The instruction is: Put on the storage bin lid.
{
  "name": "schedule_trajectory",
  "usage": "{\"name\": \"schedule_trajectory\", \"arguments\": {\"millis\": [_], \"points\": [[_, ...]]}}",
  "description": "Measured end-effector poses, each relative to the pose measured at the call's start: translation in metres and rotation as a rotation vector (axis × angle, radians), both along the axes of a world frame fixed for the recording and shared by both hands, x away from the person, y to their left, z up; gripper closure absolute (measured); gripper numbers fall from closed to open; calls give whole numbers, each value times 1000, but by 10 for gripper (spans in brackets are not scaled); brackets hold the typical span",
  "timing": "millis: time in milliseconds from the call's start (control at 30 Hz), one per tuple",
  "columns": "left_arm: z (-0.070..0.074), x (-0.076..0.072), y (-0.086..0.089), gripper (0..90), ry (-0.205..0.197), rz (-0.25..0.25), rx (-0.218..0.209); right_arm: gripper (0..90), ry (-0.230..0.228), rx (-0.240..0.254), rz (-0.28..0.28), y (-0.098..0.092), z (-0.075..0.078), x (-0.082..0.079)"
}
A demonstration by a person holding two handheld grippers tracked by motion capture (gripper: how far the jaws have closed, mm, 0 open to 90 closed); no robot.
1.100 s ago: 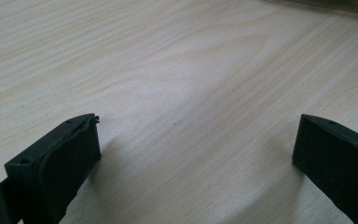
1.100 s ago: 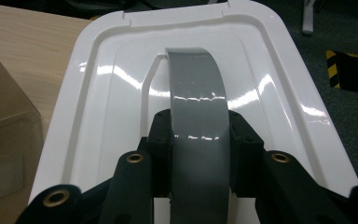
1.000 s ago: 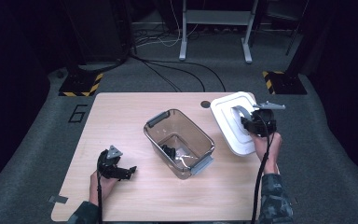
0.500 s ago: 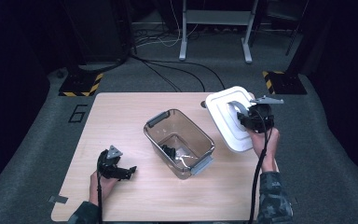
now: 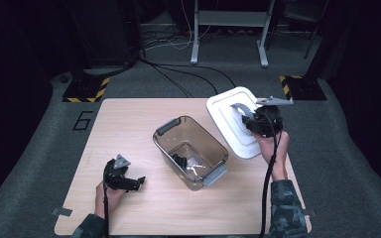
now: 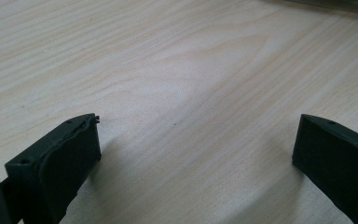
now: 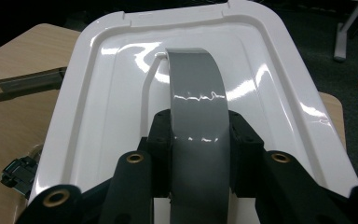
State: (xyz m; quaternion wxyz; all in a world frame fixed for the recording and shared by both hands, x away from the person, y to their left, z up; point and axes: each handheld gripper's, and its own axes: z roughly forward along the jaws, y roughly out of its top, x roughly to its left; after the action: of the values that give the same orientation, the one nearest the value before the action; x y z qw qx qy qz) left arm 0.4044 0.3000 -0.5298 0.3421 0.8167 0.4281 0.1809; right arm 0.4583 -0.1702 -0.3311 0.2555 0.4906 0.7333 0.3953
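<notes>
Light, stiff, glossy-slick white plastic lid (image 5: 228, 119), clamped by right gripper (image 5: 258, 124) on its grey arched handle (image 7: 196, 98), right of clear plastic bin (image 5: 191, 148); left gripper (image 5: 129, 182) agape.

Light wooden bench (image 5: 129, 129) with rounded corners, on grey carpet. A clear plastic bin (image 5: 190, 151) with grey latches stands near its centre; the left hand-held gripper (image 5: 140, 182) rests at its near-left area.

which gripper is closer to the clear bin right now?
Left. The left gripper rests on the table just left of the clear bin; the right gripper holds the white lid up beyond its right end.
</notes>
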Motion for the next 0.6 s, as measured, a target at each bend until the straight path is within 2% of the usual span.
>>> {"name": "schedule_trajectory", "arguments": {"millis": [600], "points": [[0, 0, 0, 6, -1, -4, 4, 667, 14, 20, 89, 38, 4, 0]]}}
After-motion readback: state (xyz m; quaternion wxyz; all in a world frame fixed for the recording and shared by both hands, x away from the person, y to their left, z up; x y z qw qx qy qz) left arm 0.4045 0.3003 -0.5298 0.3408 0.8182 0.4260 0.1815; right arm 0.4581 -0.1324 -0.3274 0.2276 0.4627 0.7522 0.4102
